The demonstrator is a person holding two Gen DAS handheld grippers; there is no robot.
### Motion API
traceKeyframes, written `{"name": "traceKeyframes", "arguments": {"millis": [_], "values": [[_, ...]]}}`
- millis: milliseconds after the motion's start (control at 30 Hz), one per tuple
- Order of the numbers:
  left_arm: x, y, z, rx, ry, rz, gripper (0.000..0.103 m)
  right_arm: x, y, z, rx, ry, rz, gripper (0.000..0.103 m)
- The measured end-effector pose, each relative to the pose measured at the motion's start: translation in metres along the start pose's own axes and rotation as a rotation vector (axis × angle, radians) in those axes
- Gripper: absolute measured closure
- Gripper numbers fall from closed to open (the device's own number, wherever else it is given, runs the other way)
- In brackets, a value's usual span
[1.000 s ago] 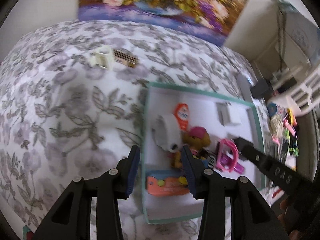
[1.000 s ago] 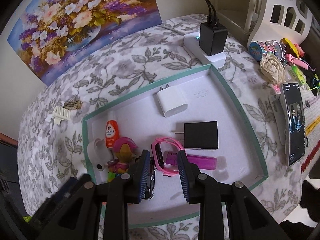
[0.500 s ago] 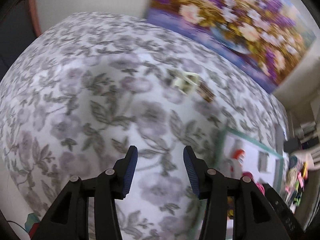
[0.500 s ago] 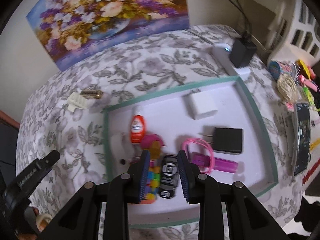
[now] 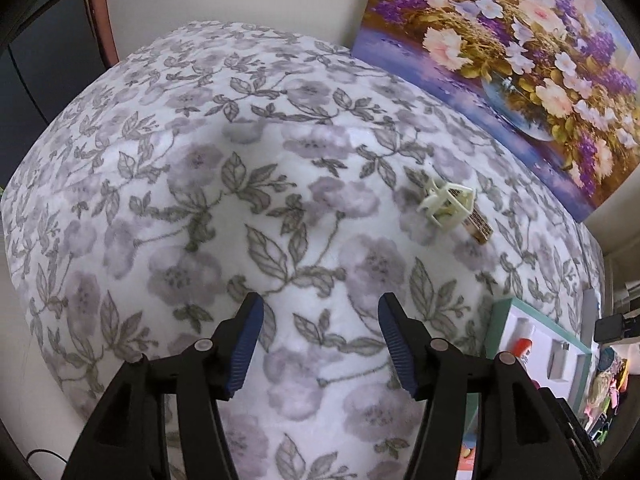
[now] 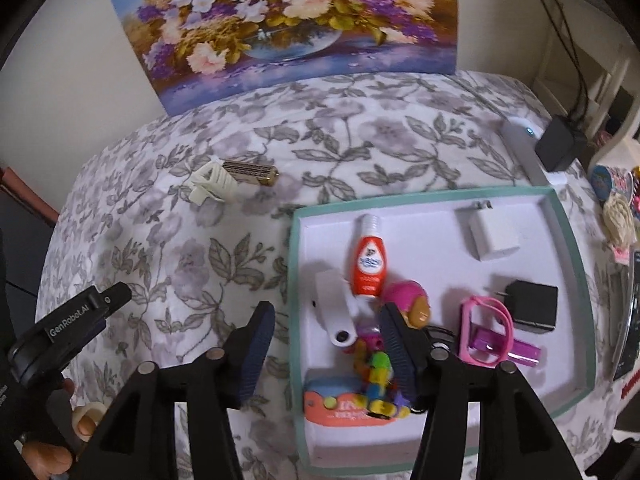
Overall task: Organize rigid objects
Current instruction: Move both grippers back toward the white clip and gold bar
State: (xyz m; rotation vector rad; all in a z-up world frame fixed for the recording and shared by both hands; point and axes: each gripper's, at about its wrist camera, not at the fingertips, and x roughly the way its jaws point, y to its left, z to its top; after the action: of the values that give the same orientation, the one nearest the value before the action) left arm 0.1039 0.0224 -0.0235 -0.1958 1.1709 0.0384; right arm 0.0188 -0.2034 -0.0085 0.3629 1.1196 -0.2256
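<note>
A cream plastic clip (image 5: pixel 446 202) (image 6: pixel 211 182) and a gold ribbed tube (image 5: pixel 478 227) (image 6: pixel 252 171) lie together on the floral cloth, outside the green-rimmed tray (image 6: pixel 295 280) (image 5: pixel 496 332). Inside the tray sit a red bottle (image 6: pixel 369 264), a white charger (image 6: pixel 494 232), a black plug (image 6: pixel 532 306), a pink watch (image 6: pixel 486 330), a toy figure (image 6: pixel 408 304) and a white gadget (image 6: pixel 334 308). My left gripper (image 5: pixel 320 348) hovers over bare cloth, well short of the clip, jaws opening and empty. Over the tray's left rim my right gripper (image 6: pixel 326 350) is also opening, gripping nothing.
A flower painting (image 6: pixel 296 20) leans on the wall behind. A white power strip with a black adapter (image 6: pixel 560 148) lies at the right back. Small trinkets and a phone (image 6: pixel 630 312) crowd the right edge. A person's hand (image 6: pixel 48 440) holds the left gripper's handle.
The left gripper swung away from the tray to the bare cloth and opened wider. The right gripper slid left across the tray to its left rim and opened.
</note>
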Motion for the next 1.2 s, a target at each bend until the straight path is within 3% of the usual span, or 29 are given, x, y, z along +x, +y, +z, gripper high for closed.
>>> {"name": "traceKeyframes", "arguments": {"millis": [33,133,300,733,1200], "values": [[0.0,0.0,0.001,0.0,-0.001,-0.002,0.041,0.002,0.003,0.001,-0.004,0.0,0.002,0.044],[0.002,0.002,0.008,-0.006,-0.007,-0.013,0.019,0.008,0.011,0.004,-0.016,0.005,0.007,0.043],[0.007,-0.002,0.022,0.009,-0.022,-0.011,0.018,0.016,0.023,0.011,-0.039,-0.005,-0.001,0.03],[0.041,-0.015,0.074,-0.026,-0.032,-0.048,0.015,0.051,0.046,0.06,-0.046,-0.046,0.023,0.03],[0.096,-0.023,0.098,-0.096,0.021,-0.138,0.015,0.127,0.054,0.102,-0.038,0.026,0.048,0.03]]}}
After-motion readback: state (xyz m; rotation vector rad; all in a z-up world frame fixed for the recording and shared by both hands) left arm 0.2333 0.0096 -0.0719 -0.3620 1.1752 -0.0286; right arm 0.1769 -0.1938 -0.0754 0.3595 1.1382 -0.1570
